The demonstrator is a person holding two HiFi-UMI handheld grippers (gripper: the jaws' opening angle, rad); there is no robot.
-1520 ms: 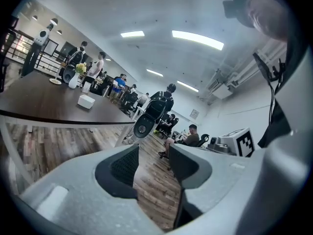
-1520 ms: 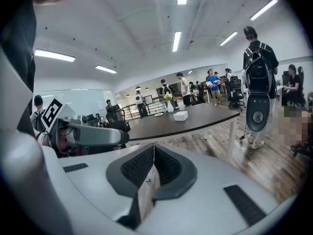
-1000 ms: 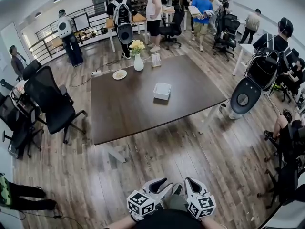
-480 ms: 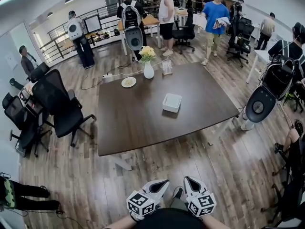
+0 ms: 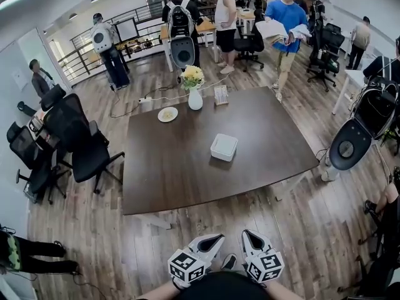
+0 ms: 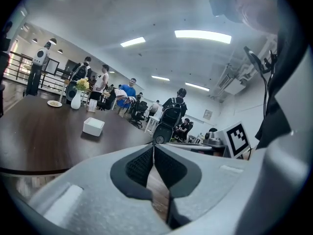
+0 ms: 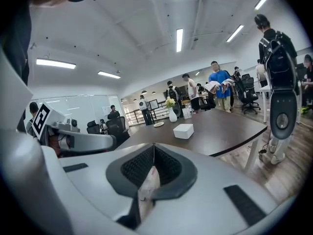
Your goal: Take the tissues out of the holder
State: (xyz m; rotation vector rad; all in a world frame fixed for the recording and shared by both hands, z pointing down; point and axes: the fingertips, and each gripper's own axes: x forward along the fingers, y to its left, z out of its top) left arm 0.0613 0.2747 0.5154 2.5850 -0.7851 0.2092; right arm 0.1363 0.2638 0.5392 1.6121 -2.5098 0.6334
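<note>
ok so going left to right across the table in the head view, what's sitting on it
plate → vase of flowers → tissue holder

The left hand-held gripper (image 5: 214,239) and the right hand-held gripper (image 5: 247,235) are at the bottom centre of the frame, near each other. Both point forward, jaws closed together.
</note>
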